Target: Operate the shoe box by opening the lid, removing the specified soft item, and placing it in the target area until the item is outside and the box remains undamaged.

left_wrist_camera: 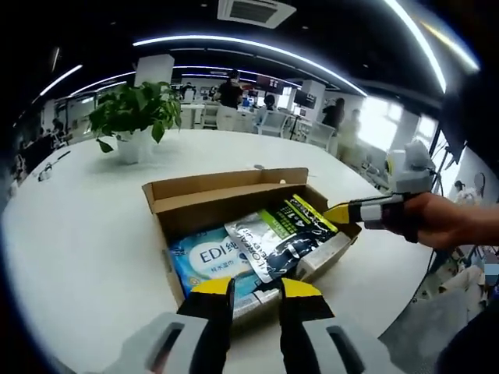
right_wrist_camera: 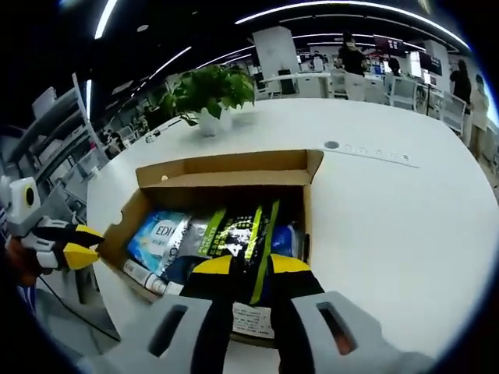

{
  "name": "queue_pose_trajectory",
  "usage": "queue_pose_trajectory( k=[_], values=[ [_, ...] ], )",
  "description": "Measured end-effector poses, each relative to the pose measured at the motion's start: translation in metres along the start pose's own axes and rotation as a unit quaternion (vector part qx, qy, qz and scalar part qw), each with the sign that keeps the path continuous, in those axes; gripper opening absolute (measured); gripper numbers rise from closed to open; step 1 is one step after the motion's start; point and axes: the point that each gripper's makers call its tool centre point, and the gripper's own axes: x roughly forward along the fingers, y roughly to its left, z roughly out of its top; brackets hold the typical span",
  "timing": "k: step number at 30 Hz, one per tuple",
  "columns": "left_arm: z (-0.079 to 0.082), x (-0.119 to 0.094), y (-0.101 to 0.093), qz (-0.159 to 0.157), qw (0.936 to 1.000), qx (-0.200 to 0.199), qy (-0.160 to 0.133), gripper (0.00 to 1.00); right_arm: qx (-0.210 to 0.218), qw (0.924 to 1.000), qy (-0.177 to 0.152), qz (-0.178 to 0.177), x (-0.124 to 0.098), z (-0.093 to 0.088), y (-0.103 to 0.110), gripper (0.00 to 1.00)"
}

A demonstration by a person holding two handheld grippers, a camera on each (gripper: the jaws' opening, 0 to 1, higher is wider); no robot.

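Observation:
The cardboard shoe box (left_wrist_camera: 226, 193) stands open on the white table, its lid (right_wrist_camera: 234, 165) folded up at the far side. Inside lie a blue tissue pack (left_wrist_camera: 210, 261) and a black, green and white soft pouch (left_wrist_camera: 284, 234). My left gripper (left_wrist_camera: 257, 290) sits at the box's near wall, with its jaws drawn close on the rim. The left gripper (right_wrist_camera: 84, 245) also appears at the box's left corner. My right gripper (right_wrist_camera: 251, 269) has its jaws narrowed on the end of the pouch (right_wrist_camera: 245, 230). The right gripper (left_wrist_camera: 341, 212), held by a hand, reaches in at the box's right corner.
A potted plant (left_wrist_camera: 136, 117) stands on the far part of the white table (left_wrist_camera: 78, 234). People, desks and chairs are in the background. The table edge runs close behind the box on the right gripper's side (left_wrist_camera: 405, 265).

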Motion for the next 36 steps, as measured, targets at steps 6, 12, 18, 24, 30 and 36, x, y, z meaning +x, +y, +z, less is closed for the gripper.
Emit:
queue_pose_trajectory(
  k=[6,12,18,24,30,36],
  values=[
    [-0.001,0.000,0.004,0.005,1.0000,-0.008,-0.002,0.22,-0.053,0.9982,0.026,-0.013,0.006,-0.003,0.002,0.17],
    [-0.004,0.000,0.007,0.009,0.9999,-0.015,-0.001,0.22,-0.077,0.9957,0.043,-0.027,0.012,-0.008,0.003,0.17],
    [-0.005,-0.001,0.010,0.013,0.9997,-0.021,-0.002,0.22,-0.075,0.9946,0.049,-0.052,0.008,-0.007,0.000,0.20],
    [-0.007,0.000,0.011,0.013,0.9996,-0.025,-0.001,0.22,-0.069,0.9941,0.069,-0.048,0.013,-0.020,0.003,0.21],
    [-0.006,0.000,0.012,0.010,0.9996,-0.026,-0.002,0.22,-0.015,0.9969,0.068,-0.037,0.016,-0.024,0.006,0.12],
    [-0.003,0.003,0.013,0.003,0.9996,-0.029,0.001,0.22,-0.006,0.9974,0.065,-0.030,0.016,-0.025,0.007,0.06]
  ],
)
